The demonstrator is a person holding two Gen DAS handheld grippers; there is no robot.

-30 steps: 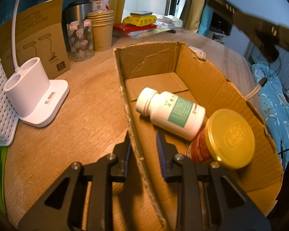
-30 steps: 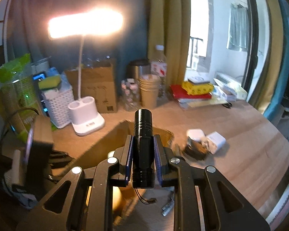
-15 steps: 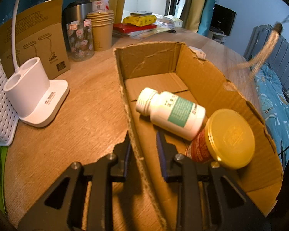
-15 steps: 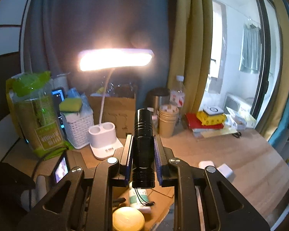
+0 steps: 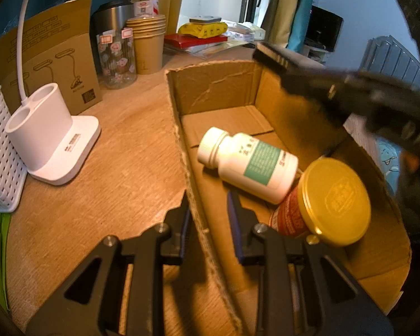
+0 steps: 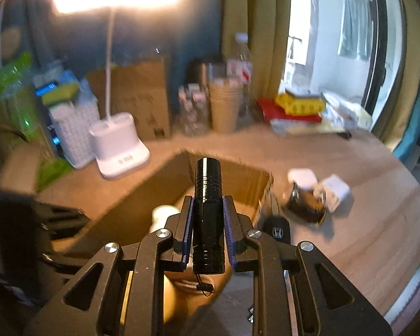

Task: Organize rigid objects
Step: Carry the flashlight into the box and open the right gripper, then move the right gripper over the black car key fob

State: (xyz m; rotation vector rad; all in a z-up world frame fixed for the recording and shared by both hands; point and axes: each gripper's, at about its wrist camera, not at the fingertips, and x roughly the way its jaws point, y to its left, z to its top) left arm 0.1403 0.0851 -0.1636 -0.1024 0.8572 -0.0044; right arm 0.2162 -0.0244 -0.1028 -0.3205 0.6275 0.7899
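Observation:
An open cardboard box point(image 5: 210, 89) lies on the wooden table. In it lie a white pill bottle point(image 5: 252, 162) with a green label and a red jar with a gold lid point(image 5: 333, 198). My left gripper point(image 5: 208, 210) straddles the box's near left wall and is shut on it. In my right gripper point(image 6: 208, 204), shut tight, is a black flashlight point(image 6: 208, 184) that points forward, its cord dangling below. It hangs above the box point(image 6: 238, 184). From the left wrist the right gripper point(image 5: 350, 92) shows blurred over the box's far right corner.
A white lamp base point(image 5: 50, 140), a white basket point(image 5: 0, 151), a brown carton point(image 5: 47, 56), a patterned jar point(image 5: 114, 56) and paper cups point(image 5: 148, 44) stand left of and behind the box. A car key point(image 6: 277, 229) and white chargers point(image 6: 333, 190) lie to its right.
My right gripper, still holding the flashlight, rose and then came back down over the box, entering the left wrist view at upper right. The left gripper and the box stayed put.

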